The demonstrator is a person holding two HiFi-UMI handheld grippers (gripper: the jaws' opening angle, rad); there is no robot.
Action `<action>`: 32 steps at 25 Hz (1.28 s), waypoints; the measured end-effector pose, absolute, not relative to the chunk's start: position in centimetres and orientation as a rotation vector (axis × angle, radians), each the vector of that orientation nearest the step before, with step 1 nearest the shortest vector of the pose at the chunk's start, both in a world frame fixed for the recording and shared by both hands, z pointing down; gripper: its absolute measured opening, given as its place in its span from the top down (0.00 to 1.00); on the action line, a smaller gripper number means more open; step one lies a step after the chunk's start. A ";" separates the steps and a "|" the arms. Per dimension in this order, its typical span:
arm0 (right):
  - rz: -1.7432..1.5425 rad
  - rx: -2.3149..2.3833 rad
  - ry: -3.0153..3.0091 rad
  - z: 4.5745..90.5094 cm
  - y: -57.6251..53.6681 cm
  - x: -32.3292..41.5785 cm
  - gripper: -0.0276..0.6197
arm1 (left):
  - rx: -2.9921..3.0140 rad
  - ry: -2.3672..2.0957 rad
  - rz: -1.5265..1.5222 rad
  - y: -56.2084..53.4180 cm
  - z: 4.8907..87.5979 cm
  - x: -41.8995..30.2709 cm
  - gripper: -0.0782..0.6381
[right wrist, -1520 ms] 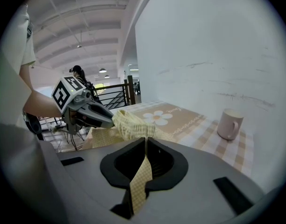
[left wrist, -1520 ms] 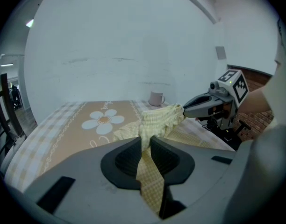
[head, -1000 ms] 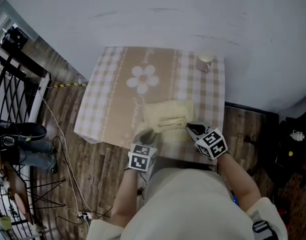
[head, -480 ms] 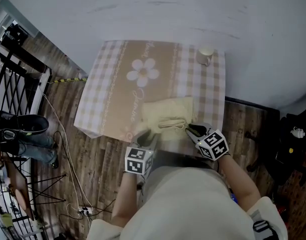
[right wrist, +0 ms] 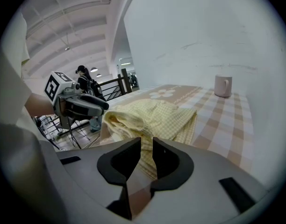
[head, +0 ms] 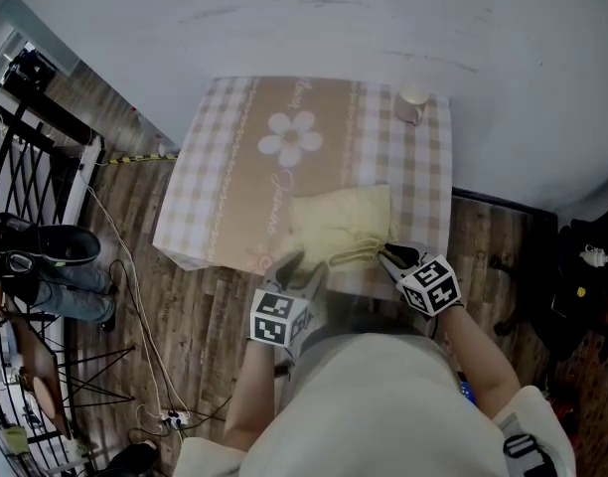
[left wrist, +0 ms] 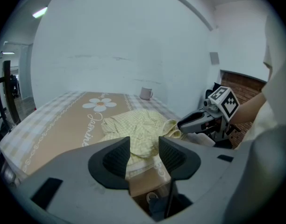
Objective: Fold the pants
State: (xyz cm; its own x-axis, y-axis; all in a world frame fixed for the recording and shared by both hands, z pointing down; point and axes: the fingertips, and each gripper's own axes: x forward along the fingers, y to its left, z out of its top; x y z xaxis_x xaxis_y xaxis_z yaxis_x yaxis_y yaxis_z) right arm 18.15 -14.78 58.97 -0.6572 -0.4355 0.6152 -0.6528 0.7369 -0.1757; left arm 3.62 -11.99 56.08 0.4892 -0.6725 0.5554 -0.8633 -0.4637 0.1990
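Note:
The pale yellow checked pants (head: 340, 227) lie folded in a bundle on the near right part of the tablecloth (head: 225, 167). My left gripper (head: 296, 269) hovers at the table's near edge, just short of the pants (left wrist: 133, 125). Its jaws are opening and nothing is pinched between them (left wrist: 144, 146). My right gripper (head: 391, 257) sits at the near right corner of the bundle. Its jaws stand almost together with yellow cloth in the narrow gap (right wrist: 146, 143), shut on the pants (right wrist: 154, 113). Each gripper shows in the other's view: the right gripper (left wrist: 182, 123) and the left gripper (right wrist: 104, 107).
A white mug (head: 413, 102) stands at the table's far right corner, against the white wall. The tablecloth carries a daisy print (head: 295, 135) at its far middle. Left of the table are black metal racks (head: 31, 157) and cables on the wooden floor (head: 135, 296).
My left gripper's jaws have spread apart and it has drawn back from the pants toward the near edge. The right gripper stays at the bundle's near right corner.

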 end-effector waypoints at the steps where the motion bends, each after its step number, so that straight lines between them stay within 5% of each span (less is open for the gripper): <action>1: 0.520 0.833 -2.382 58.9 -14.5 18.1 0.86 | 2.283 -1.269 0.560 -11.7 56.0 3.6 0.66; 7: 0.535 0.901 -2.354 58.6 -11.2 17.9 0.86 | 2.306 -1.238 0.604 -8.6 56.1 3.6 0.67; 15: 0.560 1.071 -2.431 55.5 -6.3 15.4 0.90 | 2.260 -1.301 0.526 -3.2 55.0 0.6 0.84; 32: 0.437 1.126 -2.612 47.1 7.0 9.1 0.94 | 2.203 -1.494 0.318 8.8 48.9 -4.4 0.86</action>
